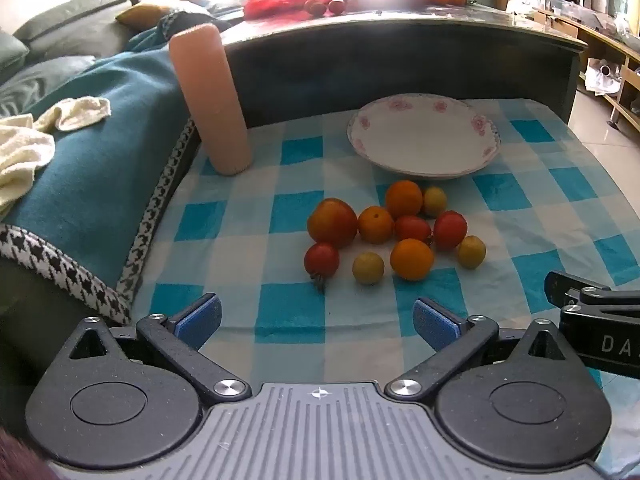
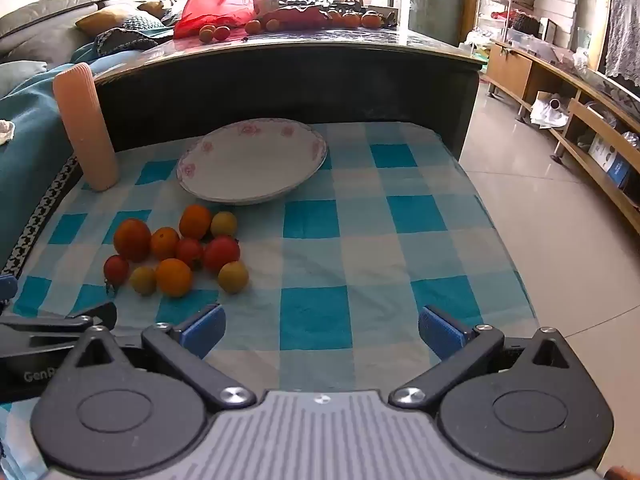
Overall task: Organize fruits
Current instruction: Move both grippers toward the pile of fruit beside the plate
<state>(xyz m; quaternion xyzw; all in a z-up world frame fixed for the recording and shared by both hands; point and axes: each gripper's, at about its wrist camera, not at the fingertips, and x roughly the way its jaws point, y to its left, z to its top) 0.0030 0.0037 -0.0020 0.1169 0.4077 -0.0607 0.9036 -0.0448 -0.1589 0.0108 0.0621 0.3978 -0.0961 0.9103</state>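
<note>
Several small fruits, red, orange and yellow-green, lie bunched on a blue-and-white checked cloth. Just behind them stands a white plate with pink flowers on its rim, nothing in it. My left gripper is open, hovering short of the pile with nothing between its blue pads. My right gripper is open too, over bare cloth to the right of the fruits.
A tall pink ribbed cylinder stands at the cloth's back left. A dark counter rises behind the plate, with more fruit and a red bag on top. A teal-covered sofa lies left; tiled floor right.
</note>
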